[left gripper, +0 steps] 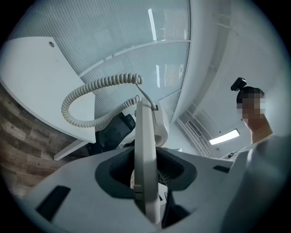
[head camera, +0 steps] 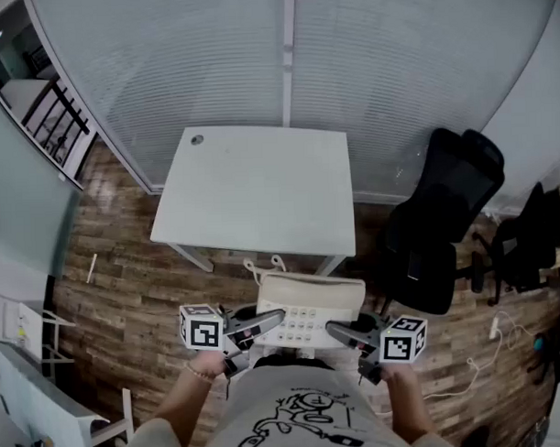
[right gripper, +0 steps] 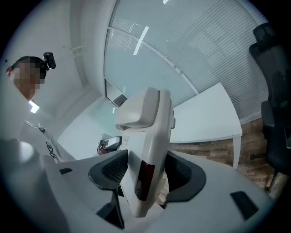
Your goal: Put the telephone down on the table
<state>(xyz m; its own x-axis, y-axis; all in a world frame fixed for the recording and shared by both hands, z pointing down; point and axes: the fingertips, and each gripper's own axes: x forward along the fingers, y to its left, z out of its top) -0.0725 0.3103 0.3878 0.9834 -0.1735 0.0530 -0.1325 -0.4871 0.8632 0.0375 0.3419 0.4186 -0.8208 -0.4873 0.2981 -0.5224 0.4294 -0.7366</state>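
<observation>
Telephone point(head camera: 309, 305) is held in the air, short of the white tabletop point(head camera: 260, 187), clamped on one side by the left hand-held gripper point(head camera: 270, 320) and on the other by the right hand-held gripper point(head camera: 340, 331).

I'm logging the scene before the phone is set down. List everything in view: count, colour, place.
telephone: one, cream-white, held in the air between both grippers, short of the table
coiled cord: one, white, looping off the telephone
table: one, white, ahead of the person, against the glass wall
glass wall: one, pale with fine blinds, behind the table
office chair: one, black, right of the table
loose cable: one, white, on the floor at far right
floor: brown wood planks, all around the table
left gripper: one, grey with a marker cube, shut on the telephone's left side
right gripper: one, grey with a marker cube, shut on the telephone's right side
</observation>
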